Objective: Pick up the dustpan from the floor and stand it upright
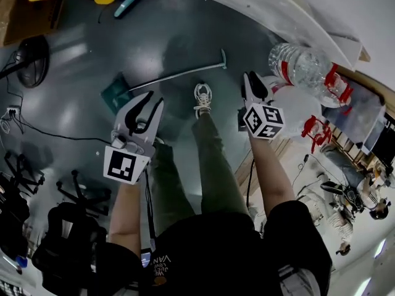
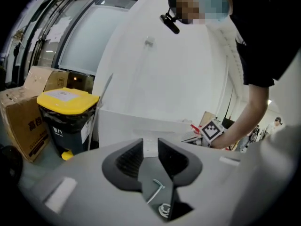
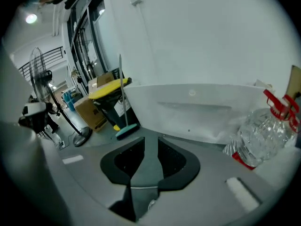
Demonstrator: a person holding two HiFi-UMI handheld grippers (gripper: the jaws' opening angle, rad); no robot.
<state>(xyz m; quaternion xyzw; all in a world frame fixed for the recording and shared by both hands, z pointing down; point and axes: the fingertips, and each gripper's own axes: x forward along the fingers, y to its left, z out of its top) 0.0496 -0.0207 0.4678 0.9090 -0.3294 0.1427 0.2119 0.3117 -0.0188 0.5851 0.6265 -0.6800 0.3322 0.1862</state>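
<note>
Dustpan (image 1: 116,95): one, lying on the floor (image 1: 154,42); left tongs (image 2: 150,144) and right tongs (image 3: 151,142), two, both parted, empty.

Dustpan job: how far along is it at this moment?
Done: nothing yet. The dustpan lies flat on the floor, its long handle stretched out. In hand: nothing; the left gripper and the right gripper are both clear of it, jaws apart and empty. Left: grasp it, lift it, stand it upright.

Dustpan (image 1: 118,95) on floor (image 1: 74,73) just ahead of L tool (image 1: 148,106), shoe (image 1: 202,98) to its R, bottles (image 1: 299,63) beside R tool (image 1: 253,82).
</note>
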